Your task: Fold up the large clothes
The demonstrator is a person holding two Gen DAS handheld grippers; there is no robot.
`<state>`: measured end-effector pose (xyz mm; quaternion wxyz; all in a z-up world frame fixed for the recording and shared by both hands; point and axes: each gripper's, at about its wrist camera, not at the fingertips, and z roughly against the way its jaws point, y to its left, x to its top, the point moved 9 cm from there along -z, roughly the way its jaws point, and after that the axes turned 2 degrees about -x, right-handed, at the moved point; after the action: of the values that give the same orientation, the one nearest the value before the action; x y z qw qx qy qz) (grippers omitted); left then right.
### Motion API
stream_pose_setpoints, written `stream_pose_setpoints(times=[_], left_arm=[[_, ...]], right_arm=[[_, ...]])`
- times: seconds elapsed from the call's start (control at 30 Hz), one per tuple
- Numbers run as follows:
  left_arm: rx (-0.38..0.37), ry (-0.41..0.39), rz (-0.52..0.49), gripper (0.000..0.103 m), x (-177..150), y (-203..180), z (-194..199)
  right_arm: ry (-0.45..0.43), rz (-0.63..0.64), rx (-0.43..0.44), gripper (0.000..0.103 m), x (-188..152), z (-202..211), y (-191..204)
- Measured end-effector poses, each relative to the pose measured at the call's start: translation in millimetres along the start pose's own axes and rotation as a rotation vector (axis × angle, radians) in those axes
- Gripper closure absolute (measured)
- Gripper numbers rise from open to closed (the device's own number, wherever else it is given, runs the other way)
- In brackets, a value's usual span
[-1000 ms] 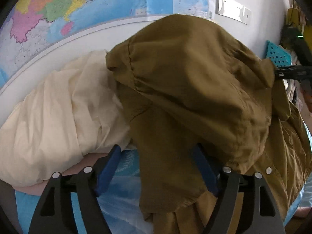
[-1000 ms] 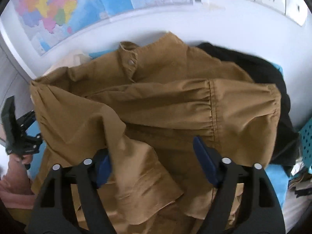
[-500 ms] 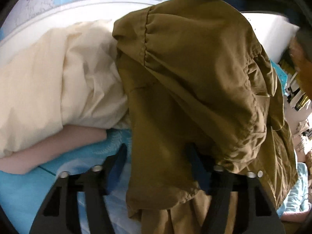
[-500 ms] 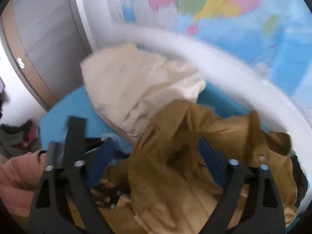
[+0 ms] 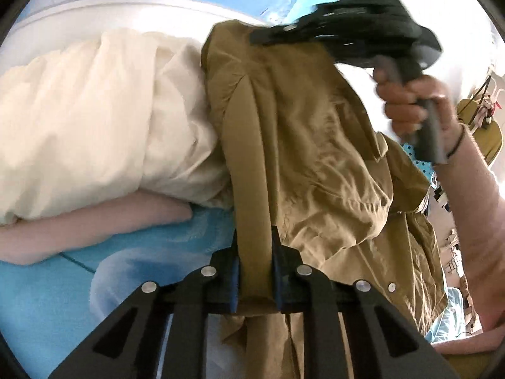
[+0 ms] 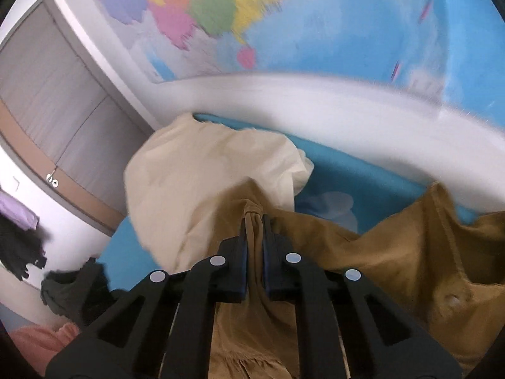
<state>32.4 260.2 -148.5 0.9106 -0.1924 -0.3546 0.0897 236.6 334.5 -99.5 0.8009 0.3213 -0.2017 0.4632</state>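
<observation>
**Two grips, one bunched garment**

Jaws closing, the left gripper (image 5: 255, 271) and right gripper (image 6: 253, 249) each pinch a fold of the brown garment (image 5: 315, 145), heaped on the blue sheet (image 5: 63, 287) beside a cream bundle (image 5: 94, 120). Grabbing gathered layers (not single edges) could leave it twisted when spread.

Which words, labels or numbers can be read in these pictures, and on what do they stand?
None can be read.
Map: its print is too blurred in the right wrist view and too small in the left wrist view.
Brown shirt, cream cloth: no label or print shows.
</observation>
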Motion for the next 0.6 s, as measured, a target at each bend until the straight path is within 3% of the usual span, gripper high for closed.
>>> stream_pose_setpoints(times=[0.07,0.1,0.13,0.17,0.2,0.3,0.37,0.47,0.6], left_arm=[[0.013,0.021,0.004,0.086,1,3,-10],[0.024,0.028,0.007,0.084,2,4,-12],[0.039,0.029,0.006,0.076,4,5,-13],[0.060,0.023,0.000,0.071,5,5,-10],[0.070,0.015,-0.014,0.068,6,4,-8],[0.110,-0.025,-0.076,0.064,13,-4,6],[0.102,-0.055,-0.114,0.053,27,-18,9],[0.084,-0.084,-0.183,0.049,39,-40,9],[0.066,-0.068,-0.241,0.048,50,-56,-4]], right_arm=[[0.039,-0.022,-0.050,0.084,-8,-28,-11],[0.038,-0.032,-0.087,0.066,-9,-29,-17],[0.021,-0.058,-0.096,0.055,-9,-25,-21],[0.003,-0.070,-0.090,0.053,-8,-19,-22],[-0.043,-0.081,-0.093,0.050,-7,1,-26],[-0.208,-0.069,-0.088,0.023,-14,79,-31],[-0.267,-0.031,-0.158,0.021,-35,130,-38],[-0.294,0.005,-0.301,0.017,-101,196,-60],[-0.196,-0.051,-0.485,0.014,-191,213,-105]])
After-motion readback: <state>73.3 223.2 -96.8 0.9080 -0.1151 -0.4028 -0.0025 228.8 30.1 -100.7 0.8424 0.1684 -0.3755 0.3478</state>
